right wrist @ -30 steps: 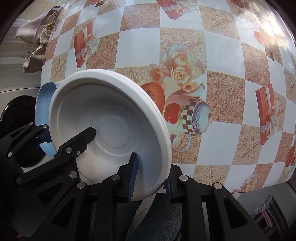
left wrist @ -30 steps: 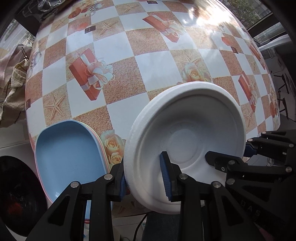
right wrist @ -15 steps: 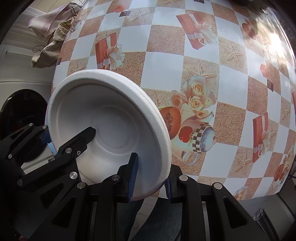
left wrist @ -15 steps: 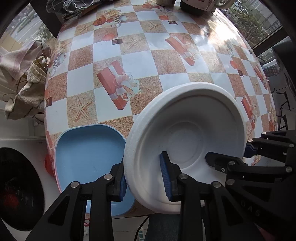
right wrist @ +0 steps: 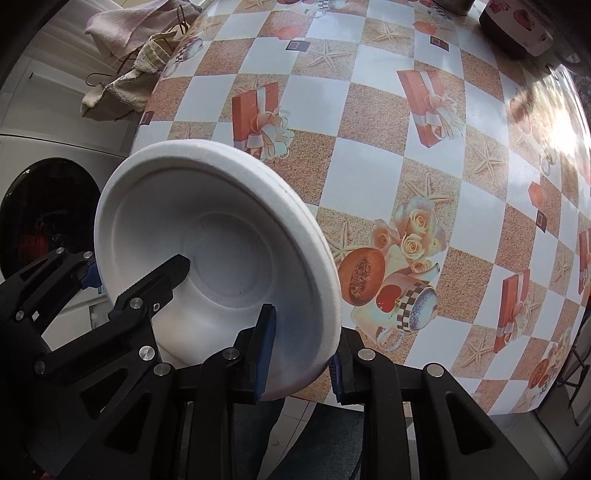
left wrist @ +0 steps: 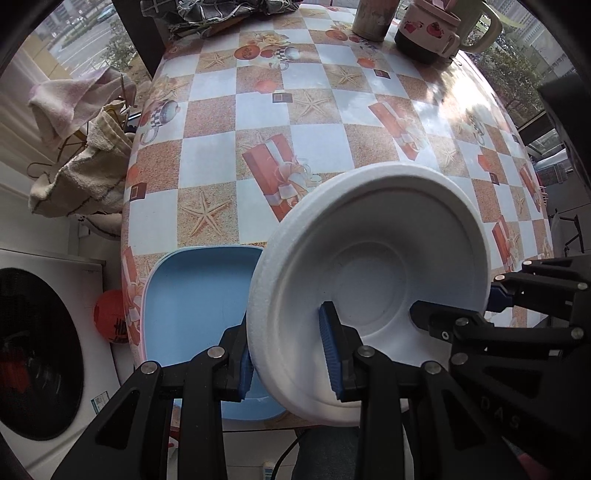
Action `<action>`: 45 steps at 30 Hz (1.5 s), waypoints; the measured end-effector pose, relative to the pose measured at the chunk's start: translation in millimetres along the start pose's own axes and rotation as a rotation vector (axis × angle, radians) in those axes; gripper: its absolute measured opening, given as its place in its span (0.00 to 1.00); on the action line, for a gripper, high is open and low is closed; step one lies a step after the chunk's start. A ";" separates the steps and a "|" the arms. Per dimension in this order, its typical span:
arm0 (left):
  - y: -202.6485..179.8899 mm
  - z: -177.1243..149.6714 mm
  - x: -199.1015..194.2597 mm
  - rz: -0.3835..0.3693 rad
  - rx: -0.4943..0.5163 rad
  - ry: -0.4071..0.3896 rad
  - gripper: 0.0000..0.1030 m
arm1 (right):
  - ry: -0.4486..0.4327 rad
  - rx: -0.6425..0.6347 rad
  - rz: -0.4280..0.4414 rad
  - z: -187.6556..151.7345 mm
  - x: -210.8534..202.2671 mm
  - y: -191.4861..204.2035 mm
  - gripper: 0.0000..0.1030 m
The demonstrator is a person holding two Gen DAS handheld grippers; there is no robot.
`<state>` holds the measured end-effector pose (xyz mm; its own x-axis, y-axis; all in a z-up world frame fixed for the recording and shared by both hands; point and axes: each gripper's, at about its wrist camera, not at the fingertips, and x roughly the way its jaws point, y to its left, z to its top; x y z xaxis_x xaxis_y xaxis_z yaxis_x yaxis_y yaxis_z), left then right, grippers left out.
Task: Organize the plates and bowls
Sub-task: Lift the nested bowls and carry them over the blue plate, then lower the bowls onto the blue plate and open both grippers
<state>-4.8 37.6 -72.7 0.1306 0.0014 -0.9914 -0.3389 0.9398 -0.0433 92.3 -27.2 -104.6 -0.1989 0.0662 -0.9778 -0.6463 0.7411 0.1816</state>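
Note:
A white foam bowl [left wrist: 373, 269] is held in the air over the table's near edge, tilted, by both grippers. My left gripper [left wrist: 290, 360] is shut on its near left rim. My right gripper [right wrist: 301, 356] is shut on its near right rim; the bowl also shows in the right wrist view [right wrist: 218, 240]. The right gripper also shows in the left wrist view [left wrist: 458, 310], and the left gripper in the right wrist view [right wrist: 136, 273]. A light blue plate [left wrist: 199, 295] on a pink one lies on the table's near left corner, left of the bowl.
The table [left wrist: 332, 147] has a checked cloth with gift and starfish prints. A mug [left wrist: 432, 29] and a brown cup [left wrist: 369, 16] stand at the far edge. Towels [left wrist: 81, 173] hang left of the table. A washing machine [left wrist: 40, 350] stands lower left.
Both grippers have lifted and drawn back with the bowl, so more of the table and its far edge shows. The grips on the rim are unchanged.

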 end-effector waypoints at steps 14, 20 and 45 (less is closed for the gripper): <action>46.8 -19.4 -6.8 0.045 -0.137 -0.008 0.34 | 0.015 -0.128 0.009 14.9 5.9 50.8 0.28; 63.4 -31.2 -6.3 0.062 -0.183 0.007 0.34 | 0.035 -0.175 0.017 17.8 14.9 71.6 0.28; 104.3 -45.2 16.1 0.070 -0.308 0.083 0.34 | 0.100 -0.252 0.008 36.4 55.2 120.4 0.28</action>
<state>-80.1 120.1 -98.8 0.0248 0.0229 -0.9994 -0.6118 0.7910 0.0030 30.3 90.0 -140.5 -0.2683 -0.0041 -0.9633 -0.8049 0.5504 0.2218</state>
